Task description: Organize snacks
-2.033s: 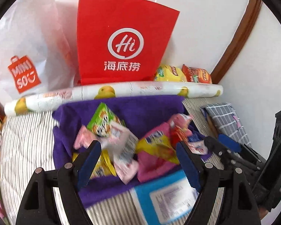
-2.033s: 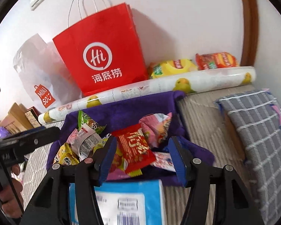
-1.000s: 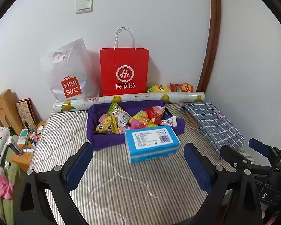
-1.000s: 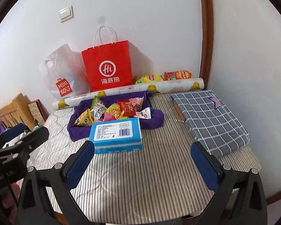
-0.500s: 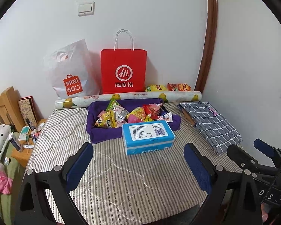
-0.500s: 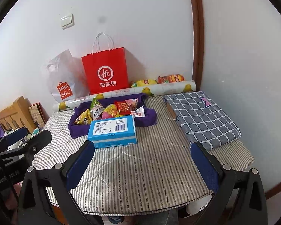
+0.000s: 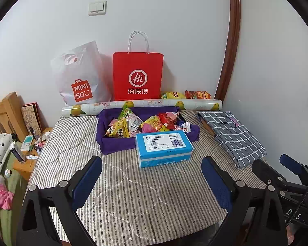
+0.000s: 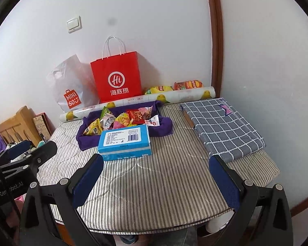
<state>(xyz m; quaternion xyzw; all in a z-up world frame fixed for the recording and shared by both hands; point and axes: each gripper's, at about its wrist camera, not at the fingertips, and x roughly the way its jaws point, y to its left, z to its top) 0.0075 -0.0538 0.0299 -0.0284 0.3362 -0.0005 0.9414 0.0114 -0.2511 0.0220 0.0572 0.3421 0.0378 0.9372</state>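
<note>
Both the left gripper (image 7: 152, 176) and the right gripper (image 8: 156, 176) hang wide and empty over the near edge of the striped table (image 8: 164, 184), well apart from the snacks (image 7: 141, 122), which sit heaped in a purple cloth-lined tray (image 7: 113, 143) so they stay together. A blue box (image 7: 164, 147) seems to touch the tray's front (hard to tell). Behind, a red bag (image 7: 137, 75) leans on the white wall
</note>
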